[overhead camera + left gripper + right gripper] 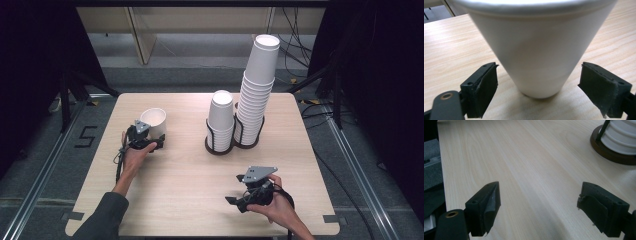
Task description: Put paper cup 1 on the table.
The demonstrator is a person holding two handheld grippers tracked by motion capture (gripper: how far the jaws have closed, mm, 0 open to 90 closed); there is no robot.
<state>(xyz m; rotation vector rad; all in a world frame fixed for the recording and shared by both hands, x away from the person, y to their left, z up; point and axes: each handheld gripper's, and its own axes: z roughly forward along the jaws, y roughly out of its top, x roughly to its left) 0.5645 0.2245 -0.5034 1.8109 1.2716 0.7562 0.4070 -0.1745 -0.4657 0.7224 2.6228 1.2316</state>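
A single white foam cup (153, 120) stands upright, mouth up, on the left part of the wooden table (190, 175). My left gripper (155, 138) is right at its near side. In the left gripper view the cup (536, 50) sits between the jaws of the left gripper (539, 87), which stand open with a gap on each side of the cup's base. Near the front right of the table, my right gripper (234, 189) is held open over bare wood. Nothing lies between the jaws of the right gripper (539, 207) in its own view.
A short stack of upside-down white cups (221, 120) and a tall leaning stack (257, 85) stand in a dark wire holder (232, 145) at the back centre-right. The holder's base (609, 150) lies ahead and to the right of the right gripper. Dark curtains and cables surround the table.
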